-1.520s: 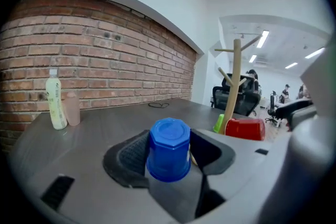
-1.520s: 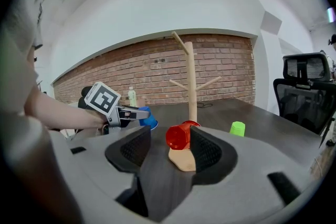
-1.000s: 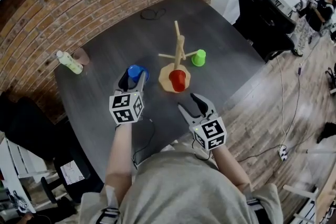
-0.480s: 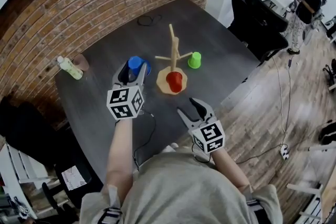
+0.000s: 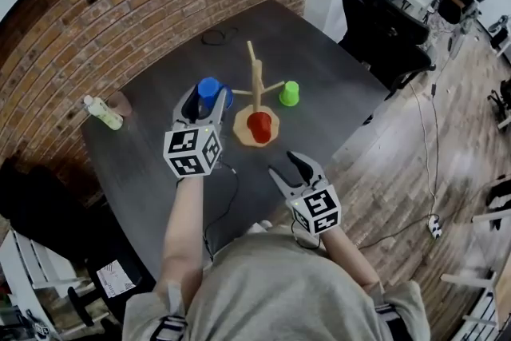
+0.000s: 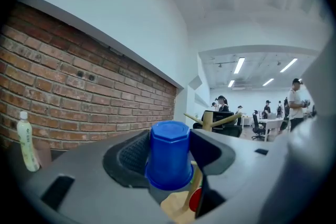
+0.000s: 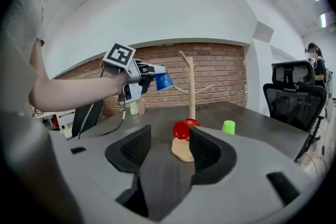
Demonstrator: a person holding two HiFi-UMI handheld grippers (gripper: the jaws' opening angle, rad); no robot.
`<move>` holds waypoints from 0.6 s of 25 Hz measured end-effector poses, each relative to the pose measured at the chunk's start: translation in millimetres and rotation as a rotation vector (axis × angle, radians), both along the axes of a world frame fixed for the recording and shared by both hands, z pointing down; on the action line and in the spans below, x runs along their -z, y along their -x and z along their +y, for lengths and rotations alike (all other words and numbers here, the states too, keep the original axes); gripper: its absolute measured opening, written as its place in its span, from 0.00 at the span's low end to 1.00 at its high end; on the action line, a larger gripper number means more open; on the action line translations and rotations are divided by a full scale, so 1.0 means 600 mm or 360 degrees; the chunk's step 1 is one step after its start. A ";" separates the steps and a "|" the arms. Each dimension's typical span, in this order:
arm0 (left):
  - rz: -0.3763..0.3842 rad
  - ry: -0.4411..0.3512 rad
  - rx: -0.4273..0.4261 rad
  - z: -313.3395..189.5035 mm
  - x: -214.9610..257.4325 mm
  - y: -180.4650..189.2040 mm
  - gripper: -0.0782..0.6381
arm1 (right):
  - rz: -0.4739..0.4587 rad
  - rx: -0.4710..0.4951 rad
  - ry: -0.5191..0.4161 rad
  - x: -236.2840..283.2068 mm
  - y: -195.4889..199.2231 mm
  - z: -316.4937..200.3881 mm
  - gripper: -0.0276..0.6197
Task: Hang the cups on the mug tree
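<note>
Head view puts my left hand-held gripper [image 5: 203, 109] raised above the dark worktop [image 5: 319, 76], just to the left of the tree [image 5: 256, 88]. In the left gripper view its jaws are closed on the blue cup [image 6: 169, 155], which sits upside down between the pads with its flat bottom uppermost. The right gripper view confirms this: the blue cup [image 7: 163, 81] is carried in the air, clear of the worktop, near the tree's upper pegs but not touching them. My right hand-held gripper [image 5: 287, 168] is lower and nearer to me, at the worktop's front edge, well apart from the tree. Its jaws stand wide apart with nothing between them, only bare worktop. Straight ahead of the right hand-held gripper, beyond its jaws, is the tree [image 7: 190, 86] on its pale round base. The red cup [image 7: 182, 130] is at the tree's foot with its mouth turned towards me. I cannot tell whether it hangs from a low peg or rests on the base. The green cup [image 7: 228, 126] stands upside down on the worktop, ahead and to the right of that gripper, beside the tree and apart from it. Far to the left of the left hand-held gripper a bottle [image 5: 104, 113] lies near the brick wall.
</note>
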State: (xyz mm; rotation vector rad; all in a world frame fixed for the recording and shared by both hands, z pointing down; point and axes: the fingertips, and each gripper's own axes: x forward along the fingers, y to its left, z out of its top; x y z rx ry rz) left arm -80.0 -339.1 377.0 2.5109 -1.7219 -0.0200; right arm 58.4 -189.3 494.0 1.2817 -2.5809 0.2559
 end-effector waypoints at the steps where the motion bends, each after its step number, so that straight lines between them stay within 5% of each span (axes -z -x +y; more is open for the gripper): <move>1: 0.0001 0.0001 -0.0008 -0.002 0.001 -0.004 0.44 | -0.0001 -0.0005 0.0000 0.001 -0.002 0.000 0.39; 15: -0.0009 0.0083 -0.0108 -0.016 -0.034 -0.065 0.44 | 0.0008 -0.0069 0.0002 0.000 -0.032 0.007 0.39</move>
